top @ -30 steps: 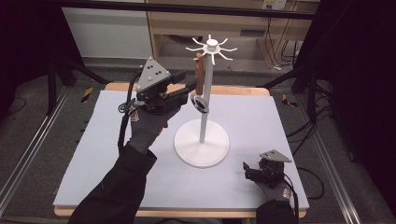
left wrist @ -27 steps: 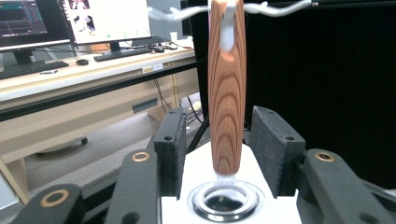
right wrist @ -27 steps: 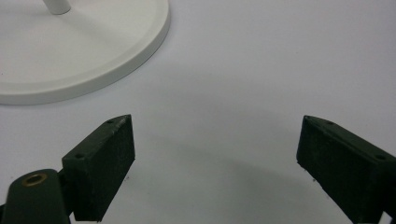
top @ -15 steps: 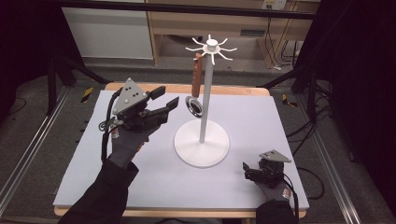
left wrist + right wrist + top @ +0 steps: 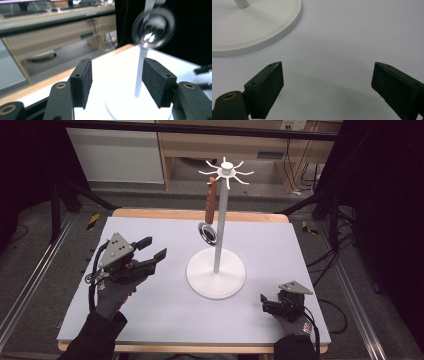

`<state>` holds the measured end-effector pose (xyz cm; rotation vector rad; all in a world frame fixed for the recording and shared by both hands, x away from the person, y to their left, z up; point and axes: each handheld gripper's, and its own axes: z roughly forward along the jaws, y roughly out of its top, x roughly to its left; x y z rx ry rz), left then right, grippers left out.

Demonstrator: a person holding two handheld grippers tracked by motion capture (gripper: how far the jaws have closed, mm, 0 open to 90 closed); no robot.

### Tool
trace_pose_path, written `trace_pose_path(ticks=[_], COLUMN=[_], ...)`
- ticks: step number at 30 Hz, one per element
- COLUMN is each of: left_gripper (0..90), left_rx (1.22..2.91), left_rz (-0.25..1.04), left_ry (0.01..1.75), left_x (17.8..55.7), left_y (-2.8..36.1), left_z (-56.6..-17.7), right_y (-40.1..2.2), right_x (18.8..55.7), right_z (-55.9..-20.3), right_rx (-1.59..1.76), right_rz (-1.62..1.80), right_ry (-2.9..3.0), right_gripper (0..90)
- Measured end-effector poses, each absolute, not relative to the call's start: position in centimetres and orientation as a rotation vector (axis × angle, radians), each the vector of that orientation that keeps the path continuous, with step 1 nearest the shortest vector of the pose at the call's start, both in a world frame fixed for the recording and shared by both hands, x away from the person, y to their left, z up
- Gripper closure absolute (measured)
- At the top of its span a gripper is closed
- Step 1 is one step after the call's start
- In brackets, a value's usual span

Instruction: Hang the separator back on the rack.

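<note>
Ladle: small steel ladle with a brown wooden handle (image 5: 210,215) hung from a hook of the white metal stand with a round base (image 5: 216,272), its bowl beside the pole.
Left gripper (image 5: 152,249): jaws had just been opening and stood apart with nothing between the pads, left of the stand, well clear of the ladle.
Right gripper (image 5: 263,301): rested on the pale grey table mat (image 5: 300,245), jaws spread wide and empty, near the stand's base.

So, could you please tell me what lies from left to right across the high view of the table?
Left tongs → hanging ladle → white stand → right tongs.
</note>
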<state>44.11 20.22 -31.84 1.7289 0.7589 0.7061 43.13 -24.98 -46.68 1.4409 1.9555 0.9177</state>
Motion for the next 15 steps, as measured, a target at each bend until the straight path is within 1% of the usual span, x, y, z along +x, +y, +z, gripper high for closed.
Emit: trace_pose_path(ticks=[12, 15], left_gripper=[37.9, 37.9], left_rx=[1.793, 1.825], left_rz=[0.641, 0.652], left_ry=[0.923, 0.958], left_x=[44.3, 44.3], left_y=[24.1, 25.0], left_z=[-38.5, -40.1], right_y=[-25.1, -25.1], right_x=[43.1, 43.1], right_z=[-46.7, -46.8], right_rx=[1.445, 1.450], right_rz=[0.912, 0.911], right_ry=[1.950, 1.947], right_gripper=[10.7, 10.7])
